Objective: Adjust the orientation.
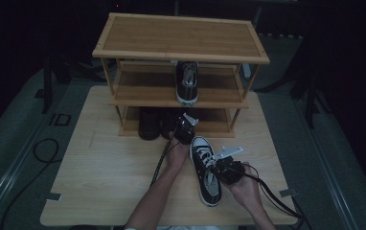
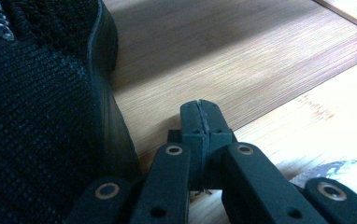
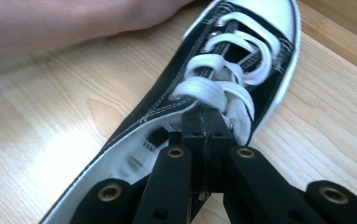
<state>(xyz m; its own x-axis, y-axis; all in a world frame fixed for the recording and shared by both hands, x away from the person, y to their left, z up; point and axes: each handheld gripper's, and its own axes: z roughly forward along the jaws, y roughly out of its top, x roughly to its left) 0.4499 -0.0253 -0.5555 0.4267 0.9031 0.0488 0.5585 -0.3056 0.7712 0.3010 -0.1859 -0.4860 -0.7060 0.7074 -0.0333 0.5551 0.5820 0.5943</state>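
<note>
Sneaker on worktop: a black low sneaker [image 1: 206, 171] with white laces and white toe cap lies flat on the wooden worktop [image 1: 99, 182], toe toward the shoe rack [image 1: 181, 43], between the person's 2 hands.
Right tool: the right tool [image 1: 215, 167] sits over the sneaker's opening; in the right gripper view its jaws are pressed together with no gap, their tip at the lowest lace crossing and tongue [image 3: 235, 116]. Whether lace or tongue is pinched between them cannot be told.
Left tool: the left tool [image 1: 185, 125] is at the front edge of the rack's bottom shelf [image 1: 210, 125]. In the left gripper view its jaws meet flush with nothing between them, just beside a black knit shoe [image 2: 36, 116] that stands on that shelf.
Rack: 3 wooden tiers at the far side of the worktop. The top tier is bare wood.
Middle shelf: 1 matching black-and-white sneaker [image 1: 187, 82], toe toward the person.
Bottom shelf: 2 dark shoes [image 1: 148, 123] side by side, left of the left tool.
Forearm: a bare forearm [image 3: 74, 21] lies just beyond the sneaker in the right gripper view.
</note>
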